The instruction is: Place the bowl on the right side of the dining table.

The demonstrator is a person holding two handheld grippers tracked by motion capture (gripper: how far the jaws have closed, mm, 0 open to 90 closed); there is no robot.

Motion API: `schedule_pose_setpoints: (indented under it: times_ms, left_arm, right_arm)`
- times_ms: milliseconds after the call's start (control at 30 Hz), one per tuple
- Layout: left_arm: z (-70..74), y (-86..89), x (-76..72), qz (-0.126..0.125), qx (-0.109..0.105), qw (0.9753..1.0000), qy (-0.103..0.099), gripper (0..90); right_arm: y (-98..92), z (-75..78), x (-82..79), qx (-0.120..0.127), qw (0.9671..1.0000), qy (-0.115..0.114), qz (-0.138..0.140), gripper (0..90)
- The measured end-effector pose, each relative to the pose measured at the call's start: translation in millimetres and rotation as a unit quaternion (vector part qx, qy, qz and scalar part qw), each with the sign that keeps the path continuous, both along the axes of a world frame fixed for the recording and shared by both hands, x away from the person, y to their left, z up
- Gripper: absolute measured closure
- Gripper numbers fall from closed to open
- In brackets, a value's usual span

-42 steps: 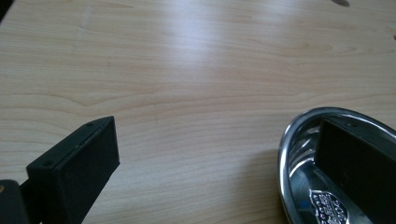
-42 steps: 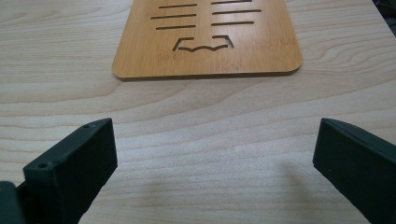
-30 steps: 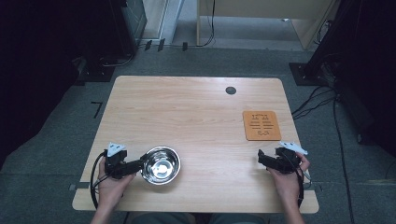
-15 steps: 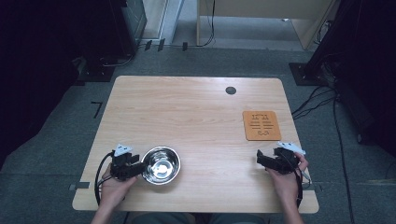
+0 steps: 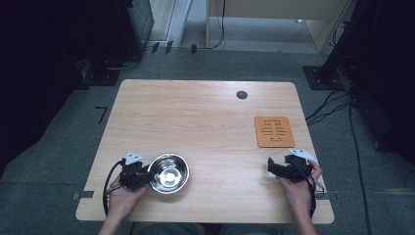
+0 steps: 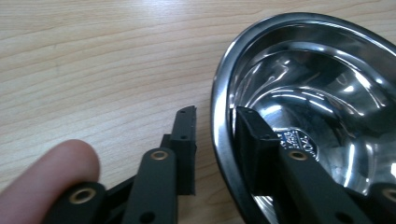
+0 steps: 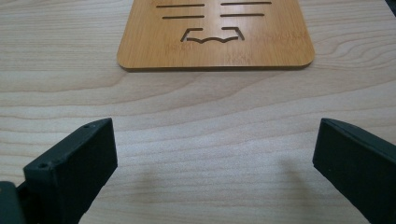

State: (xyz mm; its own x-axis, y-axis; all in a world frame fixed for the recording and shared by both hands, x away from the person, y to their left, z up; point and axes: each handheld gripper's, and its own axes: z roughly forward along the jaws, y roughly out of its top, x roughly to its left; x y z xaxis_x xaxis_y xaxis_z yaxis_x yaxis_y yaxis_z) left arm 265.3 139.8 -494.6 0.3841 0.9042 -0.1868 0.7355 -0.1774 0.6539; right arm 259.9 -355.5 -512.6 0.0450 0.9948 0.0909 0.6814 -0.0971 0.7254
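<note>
1. Jaws of the left gripper (image 6: pixel 212 135) stand one on each side of the bowl (image 6: pixel 308 112) rim, one outside and one inside; a small gap is visible at the outer jaw, so it brackets the rim but I judge it does not pinch it yet
2. Bowl is shiny steel, it sits on the table (image 5: pixel 205 122) at the near left part, touching the left gripper (image 5: pixel 145 175)
3. I judge the bowl is light and stiff, but smooth and slippery; the thin rolled rim is the good place for holding, with the jaws closed firmly so it cannot swing or slide out
4. Right gripper (image 7: pixel 212 154) is wide open and holds nothing; it rests low at the near right, just before the wooden trivet (image 7: pixel 215 32)
5. Hard to see: the near side of the bowl is cut off in the left gripper view, a fingertip covers the corner, and reflections hide the stamp on the bottom
</note>
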Motion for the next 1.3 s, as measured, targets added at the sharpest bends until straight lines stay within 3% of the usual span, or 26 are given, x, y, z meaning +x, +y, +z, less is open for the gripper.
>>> schedule_pose_setpoints:
  times_ms: [200, 400, 500, 567, 600, 867, 1000, 1300]
  left_arm:
    - [-0.5, 0.6, 0.6, 0.000, -0.017, 0.9999, 0.001, 77.7]
    - [3.1, 2.2, -0.4, -0.014, -0.053, 0.9985, -0.006, 80.0]
    - [5.6, 3.1, -1.6, -0.017, -0.076, 0.9968, -0.016, 81.5]
    - [7.6, 5.3, -2.0, -0.020, -0.104, 0.9942, -0.022, 82.9]
    - [8.4, 6.0, -2.3, -0.020, -0.108, 0.9936, -0.025, 83.7]
    - [9.2, 4.5, -4.1, -0.024, -0.106, 0.9932, -0.040, 84.0]
    - [9.4, 2.2, -4.7, -0.021, -0.108, 0.9928, -0.048, 84.0]
    - [13.5, -3.7, -4.9, -0.011, -0.120, 0.9899, -0.075, 84.1]
  right_arm:
    - [0.7, -0.2, 1.0, 0.000, 1.0000, 0.000, -0.001, 0.0]
    - [1.1, 0.6, 0.6, 0.003, 1.0000, -0.005, 0.000, 0.0]
    - [1.5, 2.0, -0.1, 0.007, 0.9999, -0.014, 0.000, 0.0]
    - [1.9, 3.1, -0.8, 0.006, 0.9998, -0.020, -0.001, 0.0]
    - [2.9, 4.3, -1.6, 0.005, 0.9997, -0.024, -0.002, 0.0]
    - [8.4, 5.0, -2.1, -0.004, 0.9996, -0.027, 0.003, 0.0]
    - [10.2, 7.6, -2.8, 0.012, 0.9994, -0.033, 0.004, 0.0]
    - [20.6, 13.8, -5.8, 0.017, 0.9988, -0.045, 0.013, 0.0]
